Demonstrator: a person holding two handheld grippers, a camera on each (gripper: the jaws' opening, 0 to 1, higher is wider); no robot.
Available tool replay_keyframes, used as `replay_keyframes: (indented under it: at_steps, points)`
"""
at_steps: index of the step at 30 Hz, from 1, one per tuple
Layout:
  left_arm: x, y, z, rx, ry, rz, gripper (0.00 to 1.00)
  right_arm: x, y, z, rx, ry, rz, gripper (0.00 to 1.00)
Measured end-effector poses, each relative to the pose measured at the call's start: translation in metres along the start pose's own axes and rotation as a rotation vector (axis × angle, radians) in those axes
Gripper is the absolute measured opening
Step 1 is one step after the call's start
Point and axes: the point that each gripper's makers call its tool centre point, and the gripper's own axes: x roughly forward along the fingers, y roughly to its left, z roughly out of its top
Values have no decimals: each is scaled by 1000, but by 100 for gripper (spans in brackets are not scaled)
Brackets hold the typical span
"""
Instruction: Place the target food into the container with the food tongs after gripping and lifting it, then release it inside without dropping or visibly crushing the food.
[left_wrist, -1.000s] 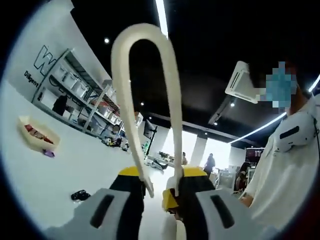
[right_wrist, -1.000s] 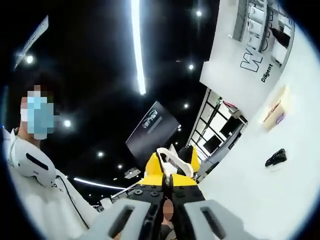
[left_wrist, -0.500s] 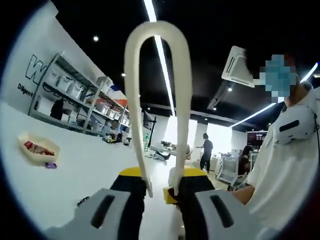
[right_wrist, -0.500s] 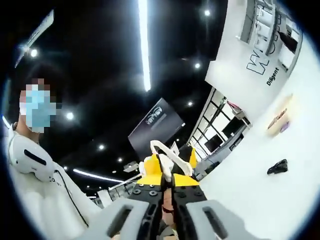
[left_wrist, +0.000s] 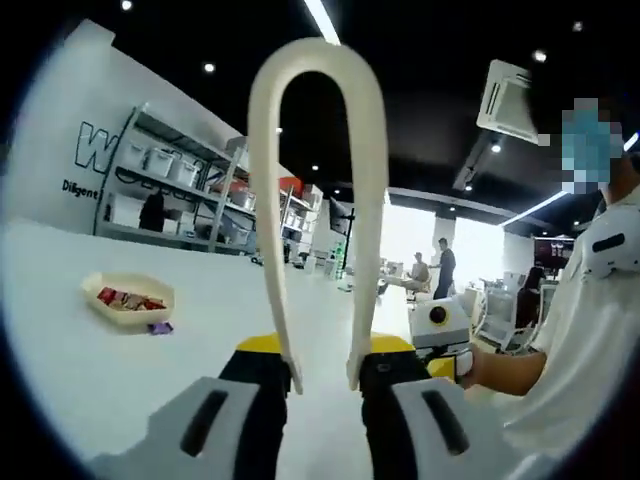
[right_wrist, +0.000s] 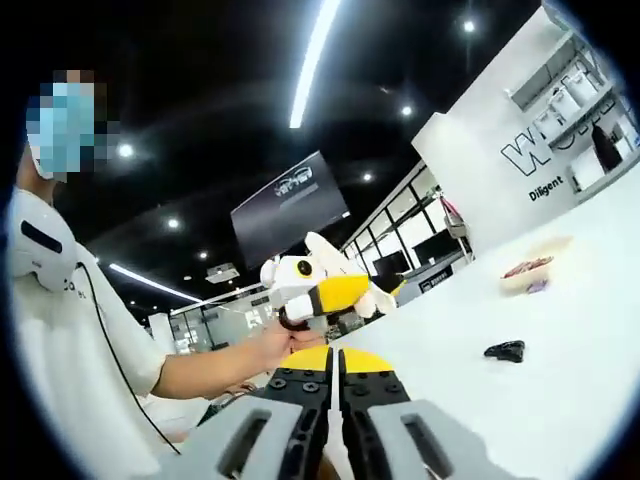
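My left gripper (left_wrist: 325, 380) is shut on the cream food tongs (left_wrist: 318, 70). Their two arms run up from between the yellow jaws, and the bend points away from me. A shallow cream container (left_wrist: 128, 300) with red food pieces lies on the white table at the left. A small purple wrapped piece (left_wrist: 160, 327) sits just beside it. My right gripper (right_wrist: 335, 385) is shut with nothing between its jaws. Ahead of it a hand holds the left gripper (right_wrist: 320, 285). The container (right_wrist: 530, 270) and the purple piece (right_wrist: 537, 287) lie far off at the right.
A small black object (right_wrist: 505, 350) lies on the white table (right_wrist: 560, 400) between me and the container. The right gripper (left_wrist: 440, 325), held in a hand, comes in from the right of the left gripper view. A person in a white shirt (left_wrist: 585, 330) stands close by. Shelving (left_wrist: 180, 190) stands behind the table.
Both cameras have tipped down toward the table, so it now lies more level. Each gripper has come into the other's view. The tongs stay held in the left gripper.
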Motion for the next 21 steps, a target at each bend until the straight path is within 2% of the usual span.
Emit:
replay_keyframes:
  at_steps: [2,3,4,7,9,10,11,12,13,14,15,17,21]
  points:
    - [5,6,-3,-52,2,8,24,-2,-3,0,12,-2,-6,0]
    - [9,16,-6,-55,9,46,24,-3,-4,0,13,0,-10,0]
    - [12,17,-9,-46,23,41,24,-4,-5,0,12,4,-15,0]
    - [22,30,-25,49,89,91,24,-8,-6,-1,15,13,-19,0]
    - [29,39,-34,218,143,115,24,-12,-9,-1,21,18,-27,0]
    - [33,40,-39,196,164,113,24,-13,-10,-1,22,18,-30,0]
    - [40,35,-39,72,138,90,24,-15,-10,0,21,13,-32,0]
    - [45,32,-38,5,119,74,24,-17,-11,2,25,2,-34,0]
    - [47,34,-39,-5,127,67,24,-18,-11,2,28,-1,-35,0]
    - [51,42,-43,70,156,94,24,-21,-10,4,33,-4,-33,0]
    - [53,44,-44,101,164,94,25,-23,-10,4,33,-4,-34,0]
    - [59,43,-49,54,179,72,25,-26,-12,5,33,-4,-40,0]
    - [69,51,-55,14,185,76,25,-32,-14,10,34,-14,-45,0]
